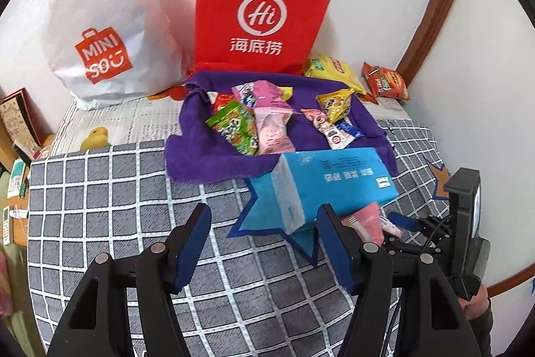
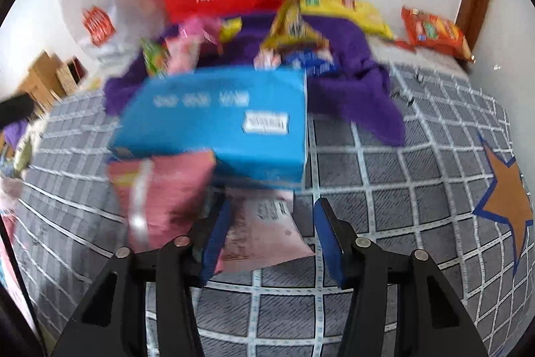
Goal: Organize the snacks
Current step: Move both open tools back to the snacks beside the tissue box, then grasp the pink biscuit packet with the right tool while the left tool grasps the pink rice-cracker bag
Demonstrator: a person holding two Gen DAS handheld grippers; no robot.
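The blue box [image 1: 334,179] is lying flat, long axis running across the bed. Left gripper [image 1: 264,240] is gaping empty; right gripper [image 2: 271,233] is straddling a pink packet [image 2: 264,233], grip indeterminate

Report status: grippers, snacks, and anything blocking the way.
Left gripper open, empty. Right gripper open over pink packet, not gripping. Snacks loose on purple towel. Blue tissue pack sits in front of them.

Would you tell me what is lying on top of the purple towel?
Several snack packets: a green one, pink ones and a yellow one. The blue tissue pack covers the purple towel's near edge.
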